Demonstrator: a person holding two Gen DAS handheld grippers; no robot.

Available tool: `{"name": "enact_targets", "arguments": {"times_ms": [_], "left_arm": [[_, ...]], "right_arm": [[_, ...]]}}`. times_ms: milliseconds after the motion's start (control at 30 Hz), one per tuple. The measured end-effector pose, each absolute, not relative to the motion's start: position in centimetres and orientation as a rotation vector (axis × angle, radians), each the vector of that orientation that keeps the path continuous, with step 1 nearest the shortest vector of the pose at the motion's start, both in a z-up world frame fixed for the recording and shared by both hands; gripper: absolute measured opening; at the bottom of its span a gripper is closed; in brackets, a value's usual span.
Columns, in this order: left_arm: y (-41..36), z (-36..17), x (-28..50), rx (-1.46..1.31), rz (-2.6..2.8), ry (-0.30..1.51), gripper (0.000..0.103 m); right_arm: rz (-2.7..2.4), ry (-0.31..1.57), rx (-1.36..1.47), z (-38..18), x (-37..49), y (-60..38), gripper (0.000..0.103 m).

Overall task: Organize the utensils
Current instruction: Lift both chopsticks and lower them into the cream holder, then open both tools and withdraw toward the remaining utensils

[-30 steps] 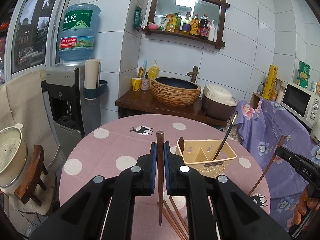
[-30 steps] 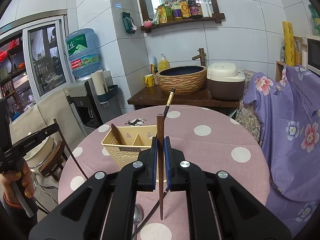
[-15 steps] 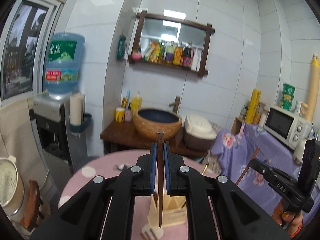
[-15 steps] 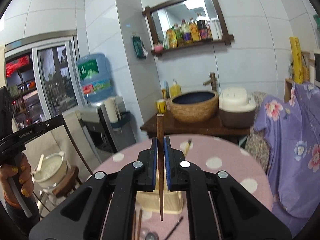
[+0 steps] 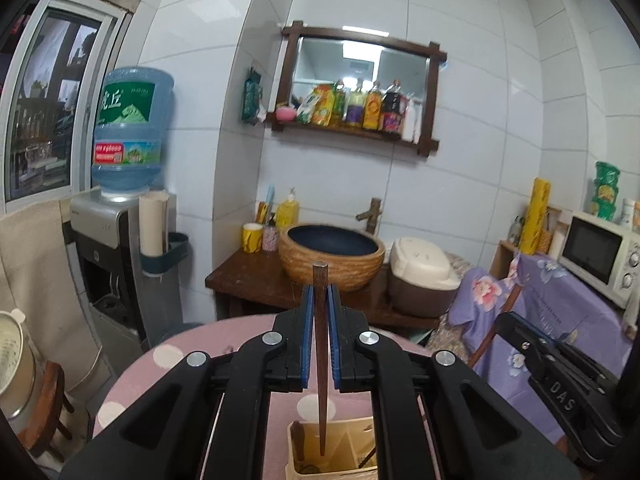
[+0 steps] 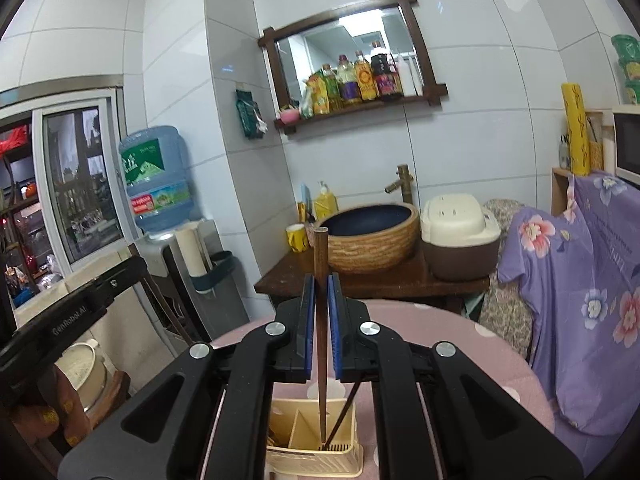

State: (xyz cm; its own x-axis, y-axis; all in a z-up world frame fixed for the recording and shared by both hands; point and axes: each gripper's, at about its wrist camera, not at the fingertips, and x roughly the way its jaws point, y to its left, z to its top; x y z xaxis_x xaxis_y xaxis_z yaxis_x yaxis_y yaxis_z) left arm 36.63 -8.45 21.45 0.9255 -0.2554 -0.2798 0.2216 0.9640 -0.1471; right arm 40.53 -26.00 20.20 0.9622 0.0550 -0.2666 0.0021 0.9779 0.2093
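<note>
My left gripper (image 5: 320, 300) is shut on a brown wooden chopstick (image 5: 321, 360) held upright, its thin tip hanging over the cream utensil caddy (image 5: 340, 452) on the pink polka-dot table (image 5: 192, 356). My right gripper (image 6: 320, 288) is shut on a second brown chopstick (image 6: 321, 344), also upright, with its tip above the caddy (image 6: 312, 436). A dark chopstick (image 6: 344, 412) and a brown handle (image 5: 298, 440) stand inside the caddy. The right gripper (image 5: 556, 384) shows at the right of the left wrist view, and the left gripper (image 6: 72, 316) at the left of the right wrist view.
Behind the table stand a wooden counter (image 5: 256, 280) with a woven basin (image 5: 332, 256) and a rice cooker (image 5: 424, 276). A water dispenser (image 5: 120, 232) is at the left, purple floral cloth (image 6: 580, 300) at the right. A person's hand (image 6: 60, 412) holds the left gripper.
Both grippers have risen with their chopsticks and tilted up. The caddy has slid to the bottom of both views, and more wall shows.
</note>
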Motion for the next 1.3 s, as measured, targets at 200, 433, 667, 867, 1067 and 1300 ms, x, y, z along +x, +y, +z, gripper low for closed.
{"name": "enact_targets", "arguments": {"times_ms": [200,433,667,867,1067,1300], "left_arm": [[-9.1,16.7,38.2,-0.109,-0.256,0.415,0.008],[-9.0,13.7,39.1,-0.111,-0.258,0.493,0.008],[-9.3,12.4,39.4,-0.1,-0.259,0.531,0.006],[-9.4,12.7,38.5,-0.096,-0.286,0.521,0.006],[-8.0,11.9,35.7,-0.097,-0.285,0.503,0.067],[-4.9,6.5,33.4,-0.092,-0.229,0.643,0.067]], "right_arm": [[0.021,0.353,0.216,16.1,41.7,-25.5,0.008],[0.01,0.399,0.222,13.3,42.2,-25.5,0.008],[0.009,0.394,0.224,13.1,42.2,-25.5,0.008],[0.009,0.389,0.204,12.9,41.8,-25.4,0.01],[-0.025,0.351,0.142,12.2,39.3,-25.0,0.058],[-0.044,0.431,0.154,8.9,36.4,-26.1,0.058]]}}
